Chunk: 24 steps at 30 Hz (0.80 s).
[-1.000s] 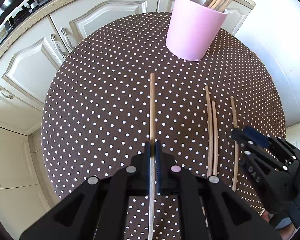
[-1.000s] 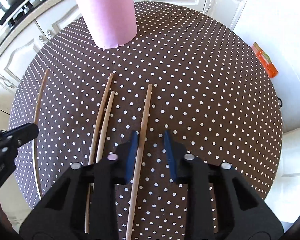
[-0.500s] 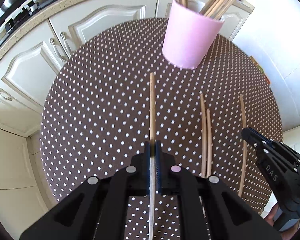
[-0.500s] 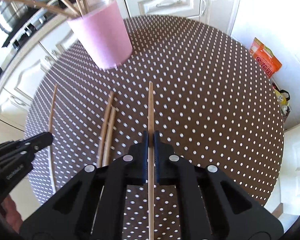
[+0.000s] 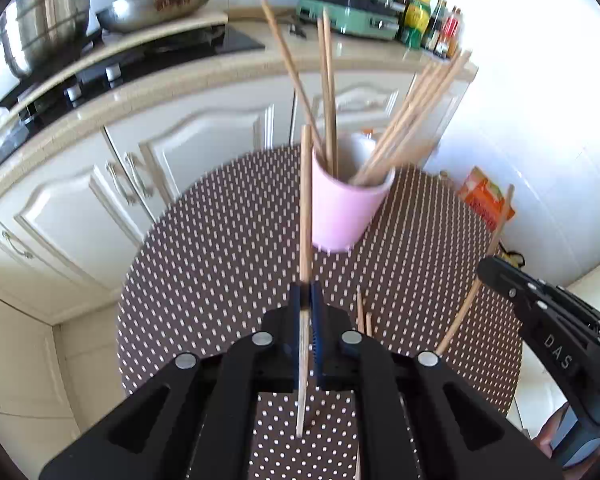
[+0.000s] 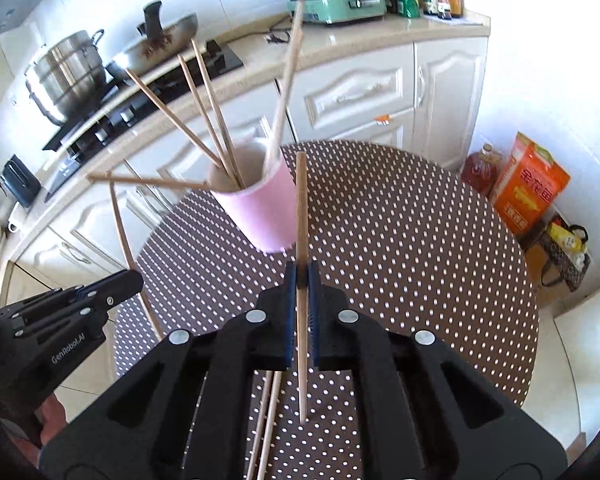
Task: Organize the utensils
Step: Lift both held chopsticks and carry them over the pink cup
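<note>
1. Left wrist view: the left gripper (image 5: pixel 309 300) is clamped on a chopstick (image 5: pixel 306 208), jaws pressed together on the lower part of its length, its top end pointing up toward the pink cup (image 5: pixel 348 210).
2. Right wrist view: same story here, the right gripper (image 6: pixel 301 280) is pinched tight on a second chopstick (image 6: pixel 301 216), which runs straight out ahead between the pads.
3. Both sticks are off the dotted tablecloth (image 6: pixel 420 248) and in the air, so I read this as the carry step, pickup done, drop-off not yet made.
4. The cup stands near the far edge of the table, just beyond each stick's tip, already bristling with chopsticks leaning every which way.
5. Two loose chopsticks (image 6: pixel 269 412) lie flat on the cloth under the right gripper, waiting their turn.
6. Next move, as I judge it: swing each tip over the cup's open mouth, tilt steeper, find a gap among the leaning sticks, and only then let go.
7. Both hands heading for one cup looks crowded, so going one at a time seems wise.
</note>
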### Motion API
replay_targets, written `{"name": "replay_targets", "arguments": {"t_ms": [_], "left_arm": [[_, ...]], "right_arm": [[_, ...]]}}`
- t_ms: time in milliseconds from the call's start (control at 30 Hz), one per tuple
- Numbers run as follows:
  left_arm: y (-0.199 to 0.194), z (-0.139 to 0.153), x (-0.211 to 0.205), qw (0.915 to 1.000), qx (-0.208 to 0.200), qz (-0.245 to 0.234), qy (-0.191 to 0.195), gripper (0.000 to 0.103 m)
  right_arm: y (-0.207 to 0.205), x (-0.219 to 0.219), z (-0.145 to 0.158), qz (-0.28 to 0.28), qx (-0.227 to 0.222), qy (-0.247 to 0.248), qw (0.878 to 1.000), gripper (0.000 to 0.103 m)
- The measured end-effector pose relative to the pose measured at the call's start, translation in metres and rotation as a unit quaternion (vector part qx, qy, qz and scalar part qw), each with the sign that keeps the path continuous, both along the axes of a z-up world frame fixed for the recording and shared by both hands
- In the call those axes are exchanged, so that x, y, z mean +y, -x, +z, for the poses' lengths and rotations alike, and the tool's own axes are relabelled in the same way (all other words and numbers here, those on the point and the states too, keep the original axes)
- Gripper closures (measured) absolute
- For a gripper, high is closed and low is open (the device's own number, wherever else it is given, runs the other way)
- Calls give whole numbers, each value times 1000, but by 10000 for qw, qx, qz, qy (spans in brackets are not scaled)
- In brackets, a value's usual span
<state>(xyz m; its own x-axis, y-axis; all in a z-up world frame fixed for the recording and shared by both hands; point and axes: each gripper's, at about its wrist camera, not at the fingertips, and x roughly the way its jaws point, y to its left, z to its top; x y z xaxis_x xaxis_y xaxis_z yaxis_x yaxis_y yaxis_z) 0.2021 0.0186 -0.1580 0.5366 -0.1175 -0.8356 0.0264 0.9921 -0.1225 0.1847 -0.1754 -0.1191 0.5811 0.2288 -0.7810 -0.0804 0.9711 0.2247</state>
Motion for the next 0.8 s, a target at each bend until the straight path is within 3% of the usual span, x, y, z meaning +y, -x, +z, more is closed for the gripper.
{"name": "replay_targets", "arguments": {"t_ms": [500,800], "left_arm": [[-12,66,15,9968,-795,52,33,97],[-21,121,26,9898,-1415,90,98,97]], "right_arm": [[-5,-6,59,34,-804,-138,9967,97],[-9,-1,128,256,-1531,-225,9876,97]]}}
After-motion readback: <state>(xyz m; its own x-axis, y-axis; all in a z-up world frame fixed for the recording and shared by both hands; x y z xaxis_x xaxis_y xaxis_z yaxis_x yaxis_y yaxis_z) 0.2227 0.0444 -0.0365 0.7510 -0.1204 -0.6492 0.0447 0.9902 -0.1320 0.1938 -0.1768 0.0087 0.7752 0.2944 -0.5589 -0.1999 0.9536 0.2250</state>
